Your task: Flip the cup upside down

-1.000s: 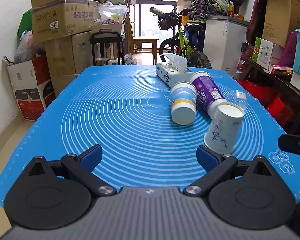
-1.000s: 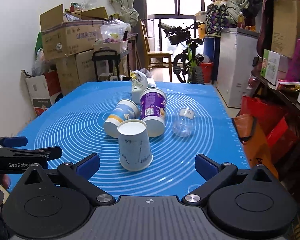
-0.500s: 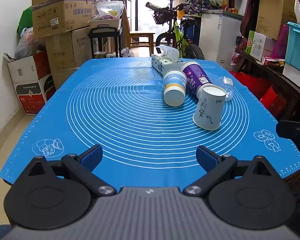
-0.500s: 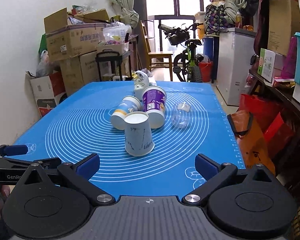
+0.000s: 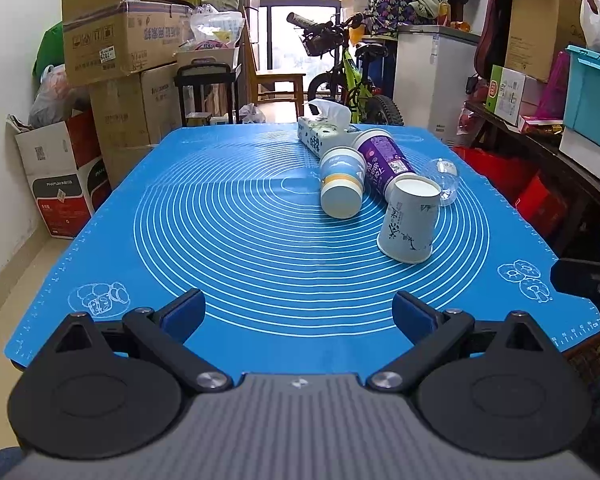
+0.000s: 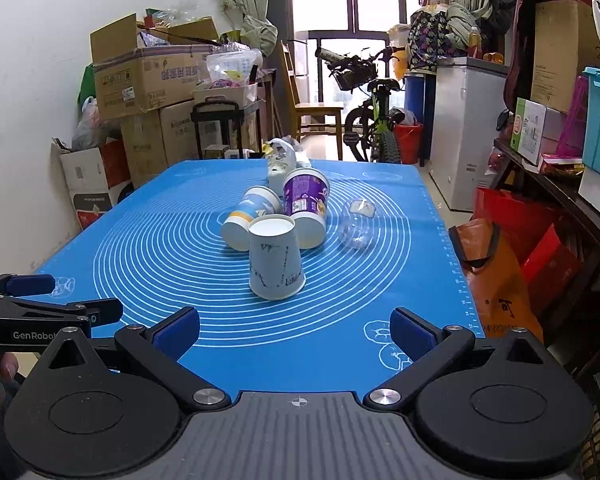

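White paper cup (image 6: 275, 258) inverted on blue mat (image 5: 236, 232), both tools (image 5: 299, 312) (image 6: 295, 328) wide, drawn further back.

Wide bare stretch of blue mat (image 5: 236, 240) between left gripper (image 5: 298, 312) and inverted paper cup (image 5: 410, 220); same on right gripper (image 6: 296, 328) side, paper cup (image 6: 275, 258) straight ahead. Behind cup, touching or just beside it: blue-banded cup (image 6: 250, 216) and purple cup (image 6: 306, 208), both lying down. Clear plastic cup (image 6: 358, 224) near on right. Tissue box (image 5: 320, 136) farther back.
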The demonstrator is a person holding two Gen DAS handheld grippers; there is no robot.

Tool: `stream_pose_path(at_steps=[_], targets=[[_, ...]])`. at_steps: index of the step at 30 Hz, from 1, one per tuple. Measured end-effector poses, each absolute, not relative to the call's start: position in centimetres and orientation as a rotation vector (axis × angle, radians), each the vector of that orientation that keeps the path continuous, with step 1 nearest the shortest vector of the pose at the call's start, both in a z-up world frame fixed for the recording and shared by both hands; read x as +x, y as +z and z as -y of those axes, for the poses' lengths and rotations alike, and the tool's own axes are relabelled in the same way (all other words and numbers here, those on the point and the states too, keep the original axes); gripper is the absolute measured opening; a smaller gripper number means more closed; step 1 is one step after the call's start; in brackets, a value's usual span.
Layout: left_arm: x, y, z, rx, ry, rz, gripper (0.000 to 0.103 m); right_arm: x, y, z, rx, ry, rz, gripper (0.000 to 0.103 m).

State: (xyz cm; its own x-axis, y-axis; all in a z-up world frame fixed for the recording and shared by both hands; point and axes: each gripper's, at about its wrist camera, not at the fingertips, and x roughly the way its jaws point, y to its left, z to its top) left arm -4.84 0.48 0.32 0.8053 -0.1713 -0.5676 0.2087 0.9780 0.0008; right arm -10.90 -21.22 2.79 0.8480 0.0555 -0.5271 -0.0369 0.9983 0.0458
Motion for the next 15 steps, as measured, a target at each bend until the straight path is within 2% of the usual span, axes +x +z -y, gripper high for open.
stream_pose_path(at_steps=[15], targets=[[-5.06, 0.29, -0.58, 0.066, -0.203, -0.601, 0.099, -11.35, 2.88, 21.01, 0.032, 0.051, -0.558, 0.101]])
